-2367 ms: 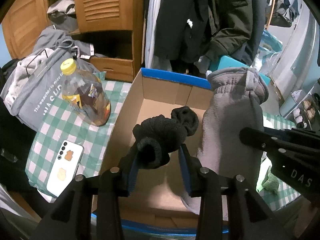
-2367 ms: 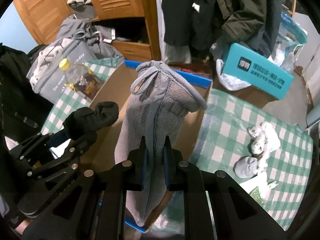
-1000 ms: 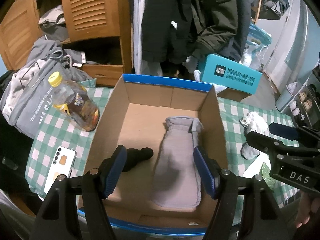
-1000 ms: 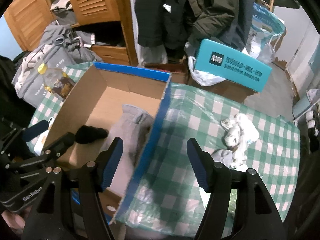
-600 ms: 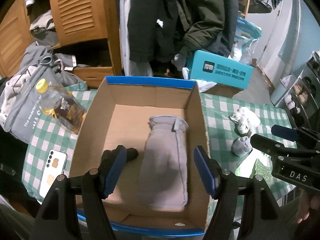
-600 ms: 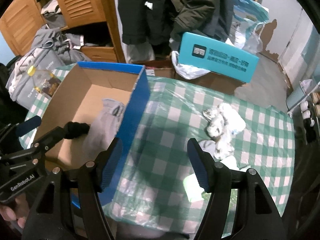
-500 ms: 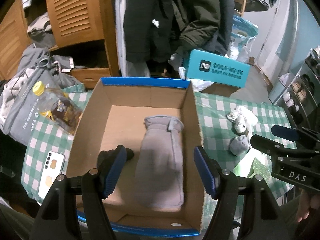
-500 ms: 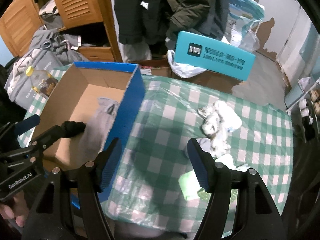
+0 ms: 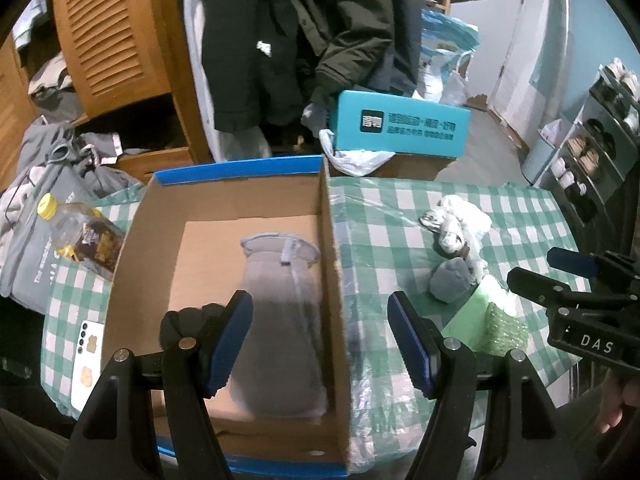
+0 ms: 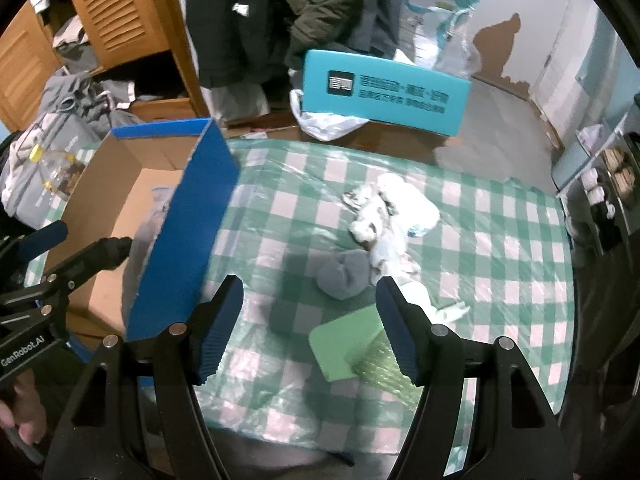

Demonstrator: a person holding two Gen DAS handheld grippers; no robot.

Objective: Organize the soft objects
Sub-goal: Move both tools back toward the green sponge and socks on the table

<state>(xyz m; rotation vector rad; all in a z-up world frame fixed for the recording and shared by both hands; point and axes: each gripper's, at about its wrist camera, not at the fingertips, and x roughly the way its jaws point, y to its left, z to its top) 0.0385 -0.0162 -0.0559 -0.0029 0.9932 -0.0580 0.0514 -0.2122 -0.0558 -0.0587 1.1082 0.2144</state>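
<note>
Landmark: cardboard box (image 9: pixel 132 248). Inside it, black sock (image 9: pixel 188 320) left, grey mitten (image 9: pixel 280 304) against the right wall. Left tongs (image 9: pixel 320 340) spread, empty, straddling that wall. Right of the box, grey sock ball (image 10: pixel 344 270) and white socks (image 10: pixel 384 208) on the tabletop (image 10: pixel 500 240); right tongs (image 10: pixel 310 336) spread, empty. Risk: the left tongs could clip the wall. Open room rightward.

Both tools look alike: black plastic frames with silver screw heads and ribbed blue finger pads. The left gripper (image 9: pixel 320 338) bears white "GenRobot.AI" lettering on its side, and the right gripper (image 10: pixel 310 328) bears white "DAS" lettering.
</note>
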